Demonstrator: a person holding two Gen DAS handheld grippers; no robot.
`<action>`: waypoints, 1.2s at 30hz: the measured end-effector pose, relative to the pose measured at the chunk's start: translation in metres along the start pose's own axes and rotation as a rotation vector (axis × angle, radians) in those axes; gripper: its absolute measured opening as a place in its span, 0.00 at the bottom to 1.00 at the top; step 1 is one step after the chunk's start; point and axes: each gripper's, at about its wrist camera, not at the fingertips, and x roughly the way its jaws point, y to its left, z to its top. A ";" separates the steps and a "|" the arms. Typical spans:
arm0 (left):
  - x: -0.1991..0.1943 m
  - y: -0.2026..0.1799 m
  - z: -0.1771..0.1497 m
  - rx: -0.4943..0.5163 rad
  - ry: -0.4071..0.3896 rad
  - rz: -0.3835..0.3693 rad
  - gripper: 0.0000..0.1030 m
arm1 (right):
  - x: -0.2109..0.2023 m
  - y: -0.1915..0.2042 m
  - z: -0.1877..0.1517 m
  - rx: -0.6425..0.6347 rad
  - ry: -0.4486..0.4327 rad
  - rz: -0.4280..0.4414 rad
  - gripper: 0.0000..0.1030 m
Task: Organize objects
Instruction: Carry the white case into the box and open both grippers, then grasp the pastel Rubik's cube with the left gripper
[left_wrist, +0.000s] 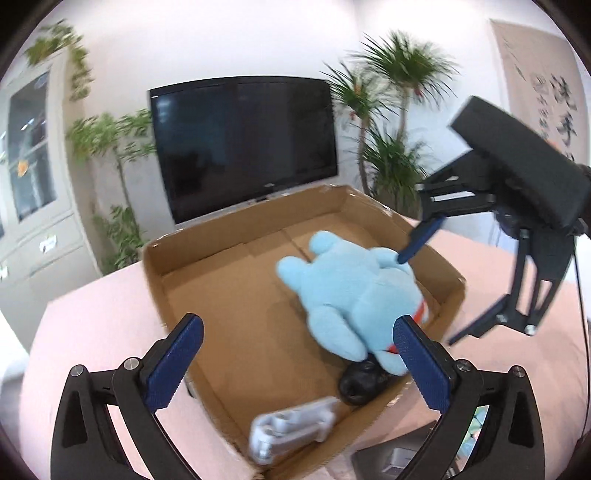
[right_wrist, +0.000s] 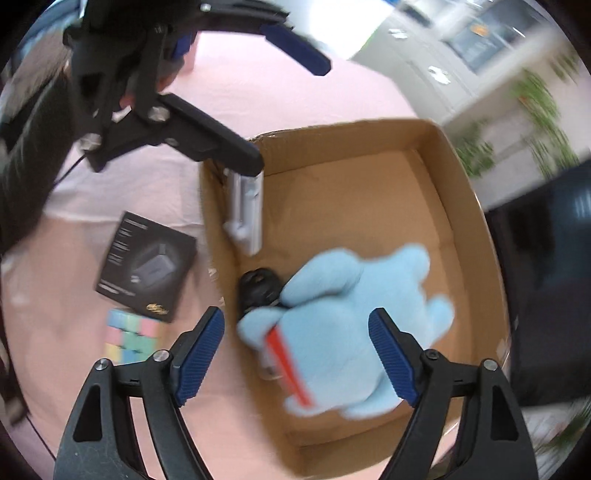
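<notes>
The shallow brown cardboard box (right_wrist: 454, 177) on the pink tablecloth holds a white plastic gadget (right_wrist: 245, 210) against its left wall, a black round object (right_wrist: 258, 286) beside it, and a light-blue plush toy (right_wrist: 354, 325) toward the middle. Left of the box lie a black square carton (right_wrist: 146, 266) and a pastel cube (right_wrist: 129, 339). The left gripper (left_wrist: 297, 363) and right gripper (right_wrist: 295, 354) both stand wide above the box, gripping nothing.

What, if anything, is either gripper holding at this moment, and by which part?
Nothing is held. The left gripper and right gripper both stand open, and the blue plush toy lies loose in the cardboard box.
</notes>
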 end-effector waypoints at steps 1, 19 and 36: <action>0.002 -0.007 0.002 0.020 0.012 -0.009 1.00 | -0.004 0.007 -0.012 0.042 -0.026 0.007 0.80; 0.054 -0.131 -0.085 -0.106 0.282 -0.120 1.00 | 0.037 0.128 -0.113 0.611 -0.442 0.179 0.80; 0.054 -0.168 -0.113 -0.113 0.309 -0.277 0.99 | 0.065 0.129 -0.111 0.539 -0.400 0.188 0.56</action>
